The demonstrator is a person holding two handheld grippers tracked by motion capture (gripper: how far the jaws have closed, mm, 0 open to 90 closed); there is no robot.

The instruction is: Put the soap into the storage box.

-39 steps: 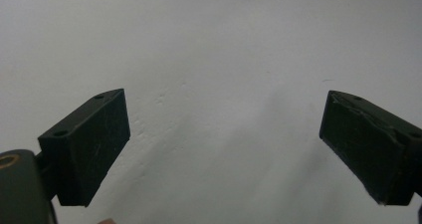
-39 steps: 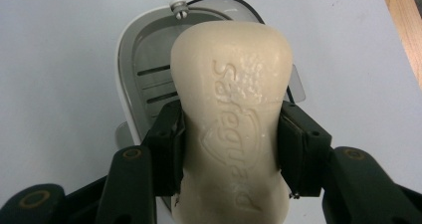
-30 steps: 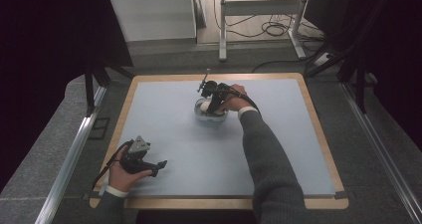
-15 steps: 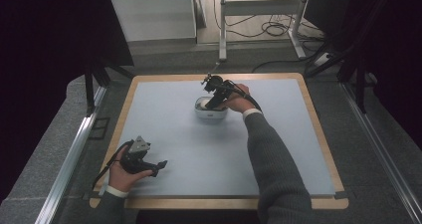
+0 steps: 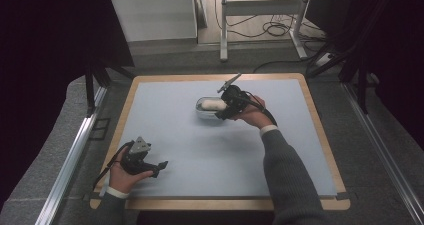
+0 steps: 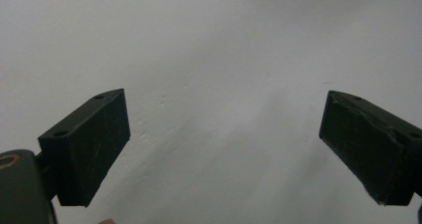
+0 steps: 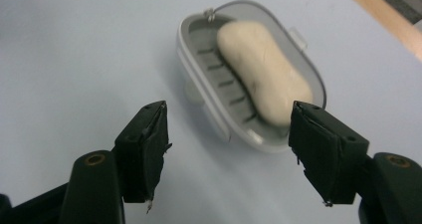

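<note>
As its jaws have just been opening with nothing between them, the right tool faces the soap lying lengthwise in its dish mid-counter; left tool, wide, sits well apart.

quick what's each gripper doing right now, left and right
Left gripper: open, holding nothing, over the bare mat.
Right gripper: open, jaws just been opening, holding nothing; the soap lies in its dish.

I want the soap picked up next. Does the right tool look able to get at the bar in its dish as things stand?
Probably yes. The right tool sits just short of the soap dish, its jaws having just been opening with nothing between them. The soap lies uncovered in the dish, with nothing in between.
</note>
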